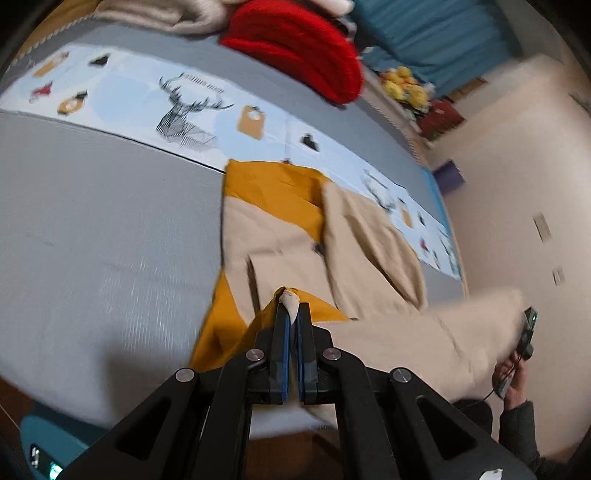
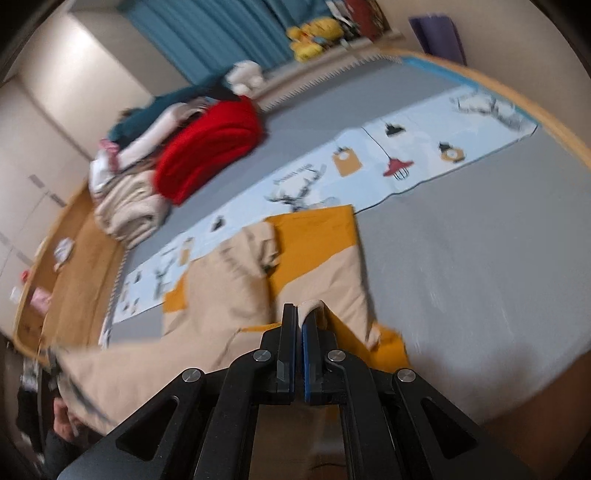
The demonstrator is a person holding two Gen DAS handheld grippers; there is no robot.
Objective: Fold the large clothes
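A large beige and mustard-yellow garment [image 1: 280, 236] lies spread on the grey bed; it also shows in the right wrist view [image 2: 317, 258]. My left gripper [image 1: 293, 306] is shut on a pinch of the garment's near edge. My right gripper [image 2: 299, 314] is shut on another pinch of the same near edge. The cloth between them hangs stretched and lifted over the bed's front edge. A beige sleeve [image 1: 373, 243] lies folded across the body.
A pale blue printed runner [image 1: 147, 107] crosses the grey bed [image 1: 92, 229]. A red blanket [image 1: 299, 48] and a pile of other folded clothes [image 2: 129, 206] sit at the far side. Yellow plush toys [image 2: 314, 33] and teal curtains [image 2: 207, 33] stand behind. The wooden bed frame [image 2: 74, 266] rims the mattress.
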